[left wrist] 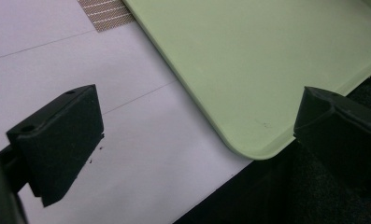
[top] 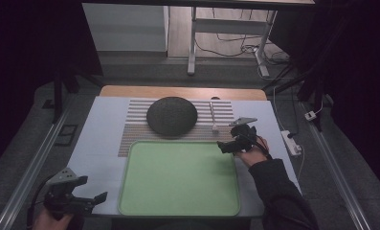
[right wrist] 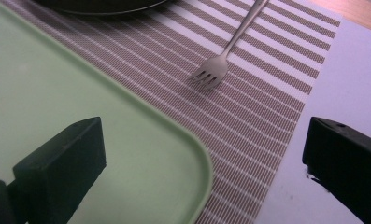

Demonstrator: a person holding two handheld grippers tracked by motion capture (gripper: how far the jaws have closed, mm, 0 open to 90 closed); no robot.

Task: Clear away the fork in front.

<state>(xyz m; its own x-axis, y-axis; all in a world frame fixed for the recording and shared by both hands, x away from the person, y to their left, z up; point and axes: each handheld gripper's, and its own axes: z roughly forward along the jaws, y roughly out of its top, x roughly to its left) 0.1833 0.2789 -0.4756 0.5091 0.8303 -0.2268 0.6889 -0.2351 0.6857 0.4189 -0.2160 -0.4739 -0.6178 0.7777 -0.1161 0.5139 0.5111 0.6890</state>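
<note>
I take this for a lab staged as a dining spot: my table [top: 96, 139] carries a tray [top: 178, 179], striped mat [top: 135, 125], dark plate [top: 172, 115] and fork [top: 212, 116], with loose cables [top: 235, 48] and desk legs [top: 193, 43] behind.

Left gripper [top: 89, 190]: black, blocky jaws, grey three-cornered top plate. Right gripper [top: 228, 146]: black, same grey plate. Person's right sleeve [top: 278, 191]: dark, long.

No text, label, brand, number or sign is showing readably on anything: tray [top: 130, 201], mat [right wrist: 267, 107], fork [right wrist: 211, 72] and table [left wrist: 127, 163] are appearing unmarked.
</note>
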